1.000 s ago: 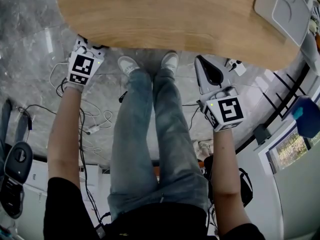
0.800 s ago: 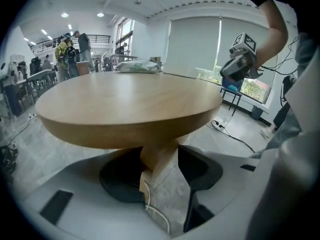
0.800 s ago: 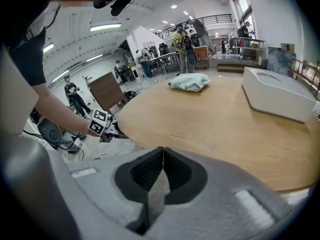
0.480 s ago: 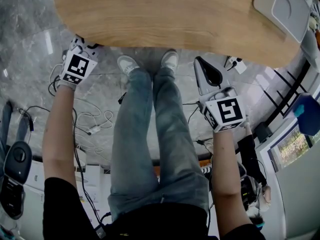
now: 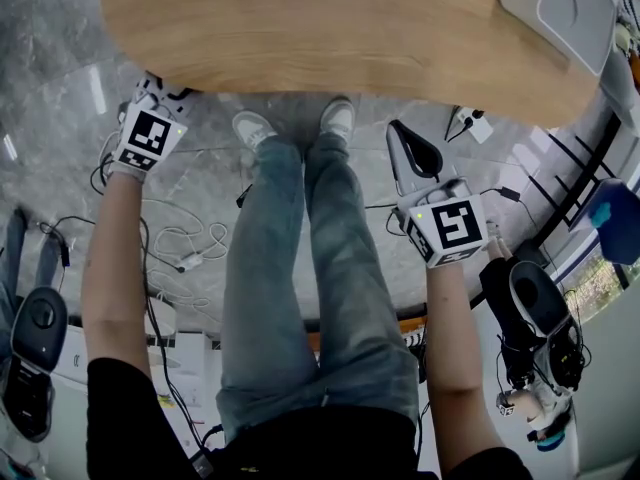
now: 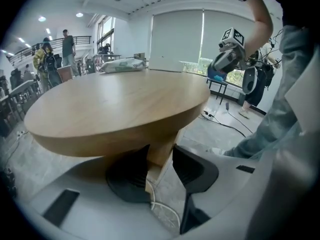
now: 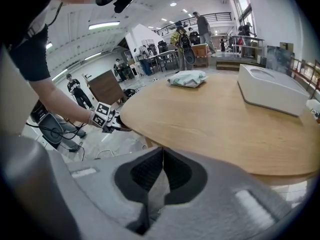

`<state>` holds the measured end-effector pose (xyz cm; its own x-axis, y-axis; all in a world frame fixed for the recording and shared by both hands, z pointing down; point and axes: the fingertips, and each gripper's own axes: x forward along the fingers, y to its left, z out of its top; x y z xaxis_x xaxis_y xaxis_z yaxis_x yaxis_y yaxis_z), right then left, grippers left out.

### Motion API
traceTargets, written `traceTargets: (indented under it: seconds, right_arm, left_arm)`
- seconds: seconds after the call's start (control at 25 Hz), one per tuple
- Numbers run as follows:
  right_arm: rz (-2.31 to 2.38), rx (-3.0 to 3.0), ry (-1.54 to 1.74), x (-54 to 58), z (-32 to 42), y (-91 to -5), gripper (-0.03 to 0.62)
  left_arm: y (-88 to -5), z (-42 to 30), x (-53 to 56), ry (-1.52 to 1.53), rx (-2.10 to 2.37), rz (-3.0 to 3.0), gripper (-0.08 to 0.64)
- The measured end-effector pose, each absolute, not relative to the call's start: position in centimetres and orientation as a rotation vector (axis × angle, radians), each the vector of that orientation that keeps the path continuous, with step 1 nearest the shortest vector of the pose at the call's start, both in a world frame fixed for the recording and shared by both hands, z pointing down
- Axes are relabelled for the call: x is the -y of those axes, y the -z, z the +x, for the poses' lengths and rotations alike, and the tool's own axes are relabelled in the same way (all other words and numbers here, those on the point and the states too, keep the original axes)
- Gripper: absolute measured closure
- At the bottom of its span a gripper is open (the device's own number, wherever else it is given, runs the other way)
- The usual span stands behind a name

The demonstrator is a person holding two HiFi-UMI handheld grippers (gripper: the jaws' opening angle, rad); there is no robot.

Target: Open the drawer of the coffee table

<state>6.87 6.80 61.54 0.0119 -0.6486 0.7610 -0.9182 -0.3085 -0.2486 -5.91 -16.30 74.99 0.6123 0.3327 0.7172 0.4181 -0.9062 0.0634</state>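
Left gripper (image 6: 161, 150) jaws closing, wood block (image 6: 160, 165) under counter (image 6: 115, 109) between them, can't tell if touching. Right gripper (image 7: 162, 151) jaws pressed together, nothing inside, near counter edge. Round counter just past shoes (image 5: 338, 118); drawer can't be made out.

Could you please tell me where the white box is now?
In the head view the white box sits at the top right, on the wooden coffee table near its right edge; the right gripper view shows it right of a crumpled pale bag.
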Motion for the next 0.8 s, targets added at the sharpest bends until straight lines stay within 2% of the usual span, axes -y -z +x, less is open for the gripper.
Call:
traceTargets:
  seconds: [0.8]
  right_arm:
    - [1.982,1.606,-1.228,-8.8,6.4,-62.3,0.592]
  left_arm:
    - [-75.2,-6.2,15.0,1.235,0.749,-2.605,0.433]
